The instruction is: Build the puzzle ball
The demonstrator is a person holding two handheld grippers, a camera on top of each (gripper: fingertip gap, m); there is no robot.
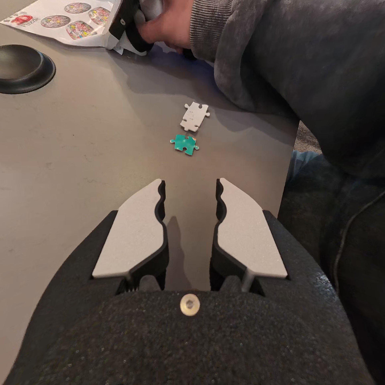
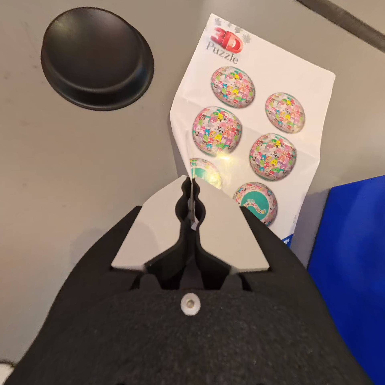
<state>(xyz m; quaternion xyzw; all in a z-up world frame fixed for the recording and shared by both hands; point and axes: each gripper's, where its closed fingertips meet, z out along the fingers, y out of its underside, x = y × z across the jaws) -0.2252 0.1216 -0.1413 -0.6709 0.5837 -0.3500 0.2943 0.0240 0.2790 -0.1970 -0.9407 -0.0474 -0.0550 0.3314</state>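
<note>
A green puzzle piece lies face up on the grey table. Just beyond it lies a white strip of two joined pieces, face down. My left gripper is open and empty, low over the table a short way in front of the green piece. My right gripper is shut on the lifted edge of the printed puzzle instruction sheet. The thin paper edge shows between its fingers. The sheet also shows at the top left of the left wrist view.
A black domed disc sits in the table left of the sheet, also in the left wrist view. A blue flat object lies right of the sheet. A grey-sleeved arm reaches across. The table edge runs at the right. The tips of one gripper are about 30 cm away from the tips of the other. Measured from the fingertips, the green puzzle piece is 9 cm or so from the left gripper and 25 cm from the right.
</note>
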